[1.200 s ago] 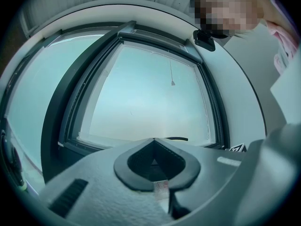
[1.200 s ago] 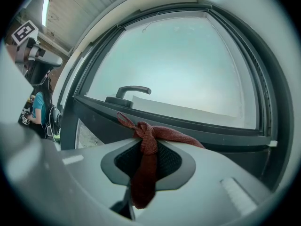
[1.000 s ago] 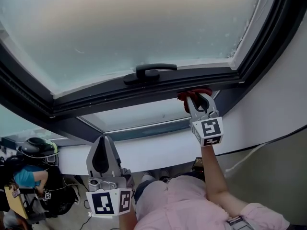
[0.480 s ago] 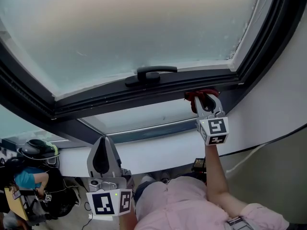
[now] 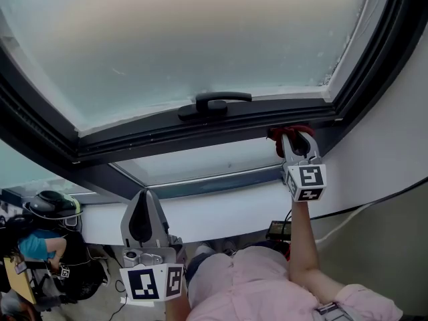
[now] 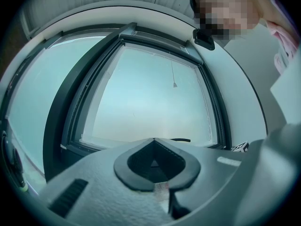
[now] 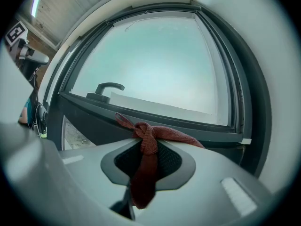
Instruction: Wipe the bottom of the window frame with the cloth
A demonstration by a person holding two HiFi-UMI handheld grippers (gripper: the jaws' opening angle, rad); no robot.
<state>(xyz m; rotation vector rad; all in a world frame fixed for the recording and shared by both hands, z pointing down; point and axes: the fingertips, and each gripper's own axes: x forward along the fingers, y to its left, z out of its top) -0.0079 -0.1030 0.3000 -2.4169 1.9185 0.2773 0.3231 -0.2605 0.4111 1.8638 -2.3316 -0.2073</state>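
Observation:
My right gripper (image 5: 293, 138) is shut on a red cloth (image 5: 289, 132) and presses it against the dark bottom rail of the window frame (image 5: 160, 136), near the frame's right corner. In the right gripper view the red cloth (image 7: 146, 147) is bunched between the jaws, right at the bottom rail (image 7: 188, 126). The black window handle (image 5: 214, 103) lies to the left of the cloth. My left gripper (image 5: 142, 221) hangs low at the left, away from the window, shut with nothing in it; from the left gripper view the window frame (image 6: 75, 102) shows at a distance.
A white wall (image 5: 394, 146) borders the window on the right, with a cable (image 5: 361, 206) running across it. A white sill (image 5: 221, 212) runs under the frame. Far below at the left stand a person in a helmet (image 5: 47, 209) and equipment.
The right gripper has slid the red cloth rightward along the bottom rail, toward the right corner. My left gripper has stayed put.

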